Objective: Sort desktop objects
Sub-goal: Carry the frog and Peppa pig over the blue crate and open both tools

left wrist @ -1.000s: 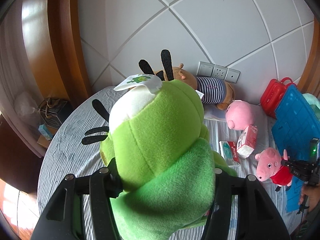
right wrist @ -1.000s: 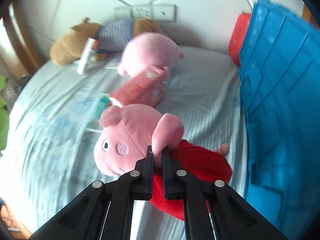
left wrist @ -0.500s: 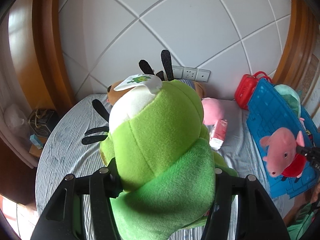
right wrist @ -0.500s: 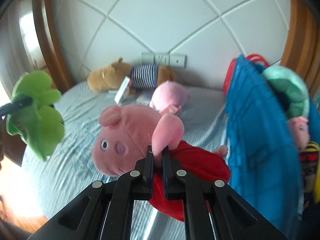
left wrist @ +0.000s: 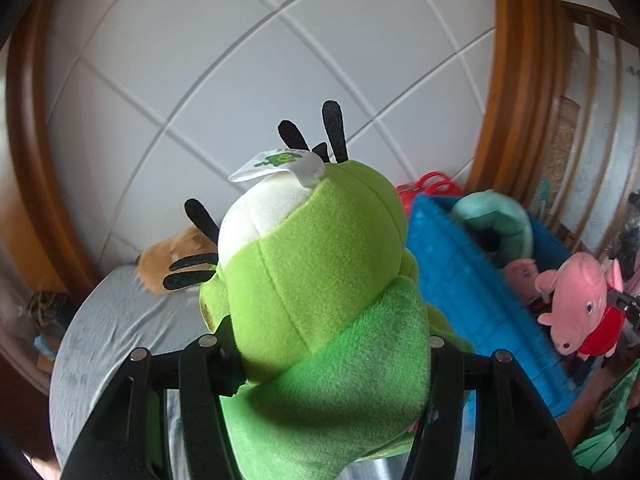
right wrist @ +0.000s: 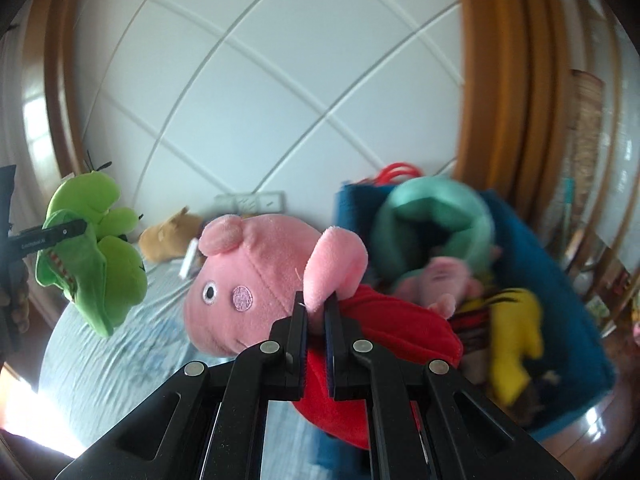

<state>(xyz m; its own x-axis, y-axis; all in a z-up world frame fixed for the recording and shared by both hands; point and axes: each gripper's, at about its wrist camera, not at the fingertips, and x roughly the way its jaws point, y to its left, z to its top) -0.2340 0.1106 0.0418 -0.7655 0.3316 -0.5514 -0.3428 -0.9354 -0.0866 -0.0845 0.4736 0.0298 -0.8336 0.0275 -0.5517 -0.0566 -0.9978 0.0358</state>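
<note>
right wrist: pig plush [right wrist: 256, 284] ear pinched between fingers [right wrist: 298, 320].

The green plush [left wrist: 320, 300] fills the middle of the left wrist view, hiding most of the surface [left wrist: 120, 320] behind it — only the blurred head of a brown plush [left wrist: 176, 256] shows past it. In the right wrist view the blue bin [right wrist: 560, 300] and its toys are smeared; the wall sockets [right wrist: 250, 201] — too soft to count.
</note>
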